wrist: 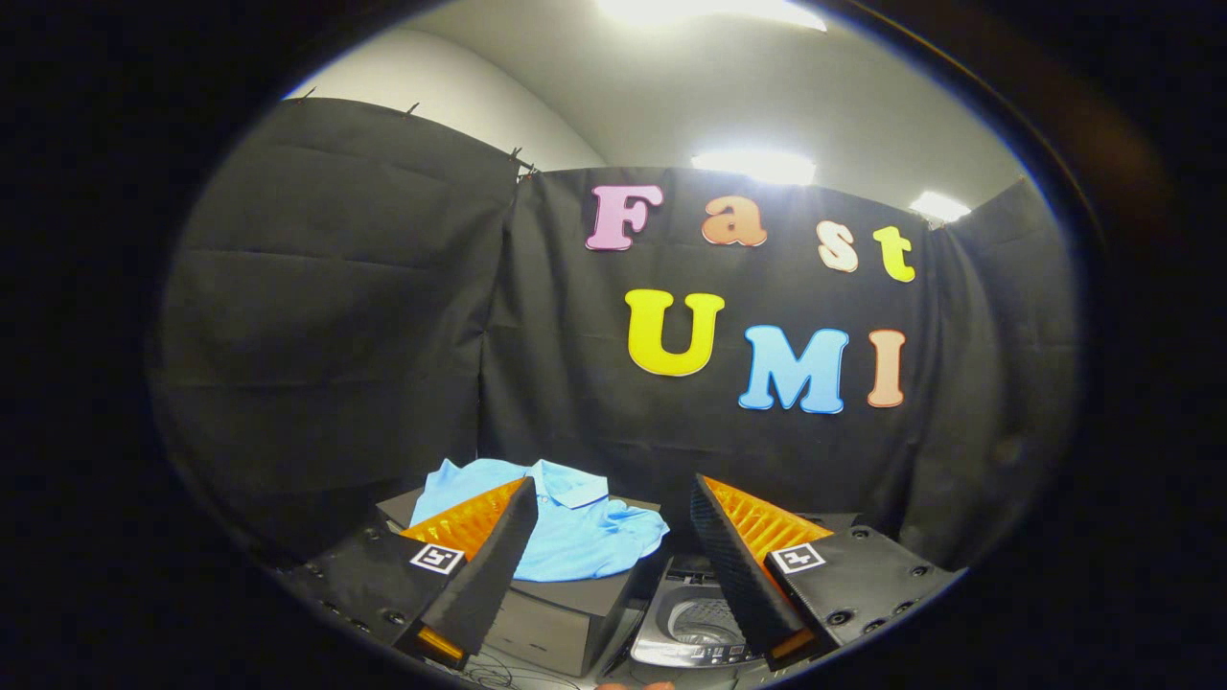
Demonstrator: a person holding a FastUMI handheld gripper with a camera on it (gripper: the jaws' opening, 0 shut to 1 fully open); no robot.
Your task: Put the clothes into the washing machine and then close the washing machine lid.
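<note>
A light blue polo shirt (575,532) lies crumpled on top of a dark box (551,618), beyond my left finger and partly hidden by it. To the right of the box and lower down stands a small grey washing machine (695,623) with its lid open, its drum showing between my fingers. My gripper (613,503) is open, held well above and short of both, with nothing between the fingers.
Black cloth walls close the booth behind and on both sides. Ceiling lights glare overhead. Some thin cables (498,671) lie on the surface in front of the box.
</note>
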